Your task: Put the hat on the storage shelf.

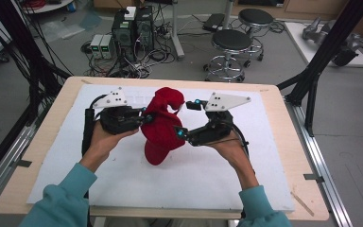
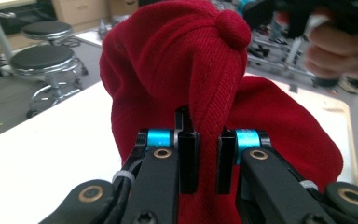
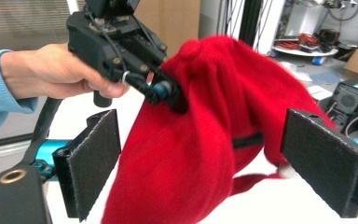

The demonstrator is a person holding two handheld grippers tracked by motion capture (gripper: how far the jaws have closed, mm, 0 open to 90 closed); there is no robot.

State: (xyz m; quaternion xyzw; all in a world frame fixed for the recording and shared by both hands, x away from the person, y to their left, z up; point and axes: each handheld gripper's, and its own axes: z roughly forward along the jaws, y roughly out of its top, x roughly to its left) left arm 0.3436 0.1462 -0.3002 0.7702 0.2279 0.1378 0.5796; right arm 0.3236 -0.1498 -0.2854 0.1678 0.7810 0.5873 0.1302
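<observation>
left tool (image 2: 207, 161) pinches the red cap (image 1: 162, 124); right tool (image 3: 214, 163) stands wide, touching nothing.

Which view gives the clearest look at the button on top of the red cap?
The left gripper view: the button sits close and sharp on the red cap. The right gripper view shows it smaller; in the high view I cannot pick it out.

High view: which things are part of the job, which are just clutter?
In the job:
red fabric cap
left gripper, shut on it
right gripper, open
white table mat

Lying about:
black round stools
computer towers on the floor
</observation>
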